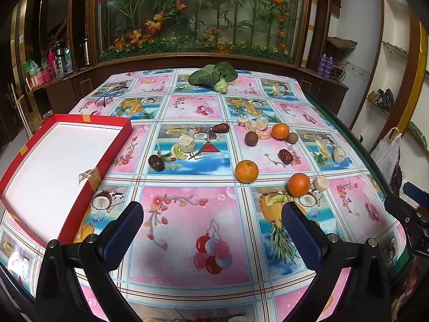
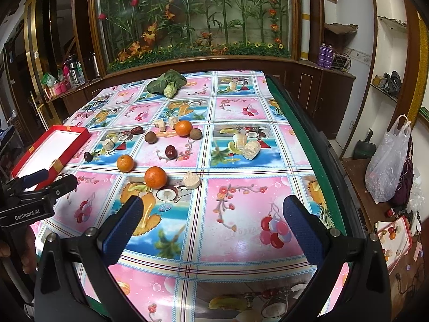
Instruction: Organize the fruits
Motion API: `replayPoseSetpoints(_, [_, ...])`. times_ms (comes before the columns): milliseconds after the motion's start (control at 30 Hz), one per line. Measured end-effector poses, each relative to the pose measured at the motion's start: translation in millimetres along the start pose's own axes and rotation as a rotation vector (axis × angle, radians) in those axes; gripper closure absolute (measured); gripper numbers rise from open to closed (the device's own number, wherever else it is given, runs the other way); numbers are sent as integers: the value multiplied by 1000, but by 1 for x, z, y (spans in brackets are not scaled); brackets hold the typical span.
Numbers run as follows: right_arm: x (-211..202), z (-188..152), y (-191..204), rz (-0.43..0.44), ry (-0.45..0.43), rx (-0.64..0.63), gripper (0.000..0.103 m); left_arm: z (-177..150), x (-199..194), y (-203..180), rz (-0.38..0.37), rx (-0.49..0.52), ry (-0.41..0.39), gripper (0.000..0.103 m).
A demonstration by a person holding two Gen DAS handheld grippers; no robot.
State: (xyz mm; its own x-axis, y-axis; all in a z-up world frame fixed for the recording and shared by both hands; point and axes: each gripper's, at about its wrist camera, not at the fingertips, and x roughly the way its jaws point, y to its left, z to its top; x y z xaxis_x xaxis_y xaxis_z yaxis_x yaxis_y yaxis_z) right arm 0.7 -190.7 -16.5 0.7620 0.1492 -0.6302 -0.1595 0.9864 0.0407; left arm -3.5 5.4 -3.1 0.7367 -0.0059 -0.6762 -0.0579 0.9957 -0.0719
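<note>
Oranges (image 1: 246, 171), dark dates (image 1: 156, 162) and small brown fruits (image 1: 251, 137) sit scattered mid-worktop (image 1: 187, 214), all outside the red box (image 1: 53, 161) at the left edge. Left gripper (image 1: 211, 214) and right gripper (image 2: 211, 209) both hover wide apart, holding nothing.

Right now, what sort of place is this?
Probably a home's living or dining room: a table with a fruit-print cloth, a glass case of artificial flowers, and shelves with flasks.

Right tongs (image 2: 213, 225) gape above the tablecloth (image 2: 241, 187); oranges (image 2: 155, 177), possibly dates (image 2: 170, 152), lie scattered ahead.
</note>
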Motion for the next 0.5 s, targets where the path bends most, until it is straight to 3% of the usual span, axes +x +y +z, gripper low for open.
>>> replayPoseSetpoints(500, [1,1,1,-5,5,-5,0,2,0,0,2,0,3,1])
